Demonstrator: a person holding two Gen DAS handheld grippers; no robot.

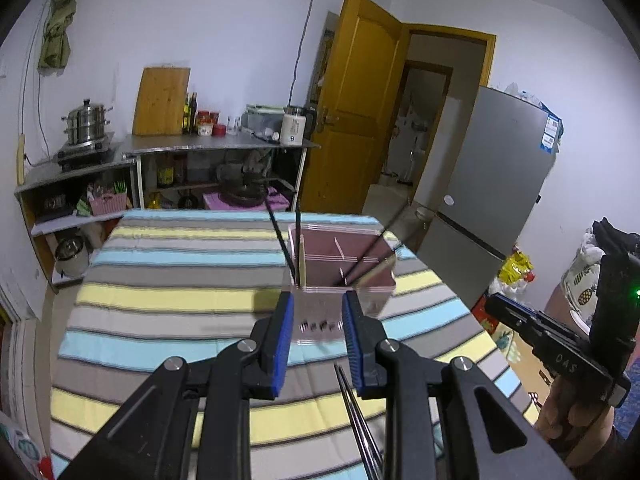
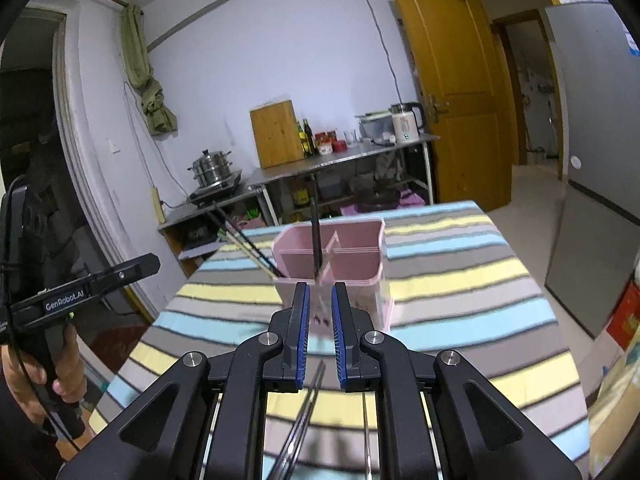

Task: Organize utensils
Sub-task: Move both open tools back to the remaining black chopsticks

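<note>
- One pink plastic utensil holder with thin inner dividers (image 1: 352,276) (image 2: 332,268) stands on the table with the striped cloth of blue, yellow, grey and white (image 1: 172,280) (image 2: 460,280), straight ahead of both tools and close to their tips.
- Sticking out of the holder: three dark chopsticks (image 1: 282,240) (image 2: 316,232) and about two pale wooden ones (image 1: 303,260) (image 2: 256,258). Motion blur makes the count unsure.
- One pair of thin metal chopsticks (image 1: 356,412) (image 2: 304,412) lies on the cloth below the tools, its near end cut off by the bottom of each view.
- Left tool (image 1: 318,320): blue-padded jaws partly open with nothing pressed between them. The holder's lower wall shows in the gap beyond them.
- Right tool (image 2: 320,312): jaws narrowly apart and empty. Whether the holder touches its tips I cannot tell.
- Each view shows the other tool off to the side, gripped by a hand (image 1: 568,416) (image 2: 60,368).
- Open room: bare cloth spreads wide to the left of the left tool. To the right of the right tool there is cloth up to the table edge, then open floor toward the grey refrigerator (image 1: 500,184) (image 2: 600,140).
- The holder's base and small printed marks are blurred.
</note>
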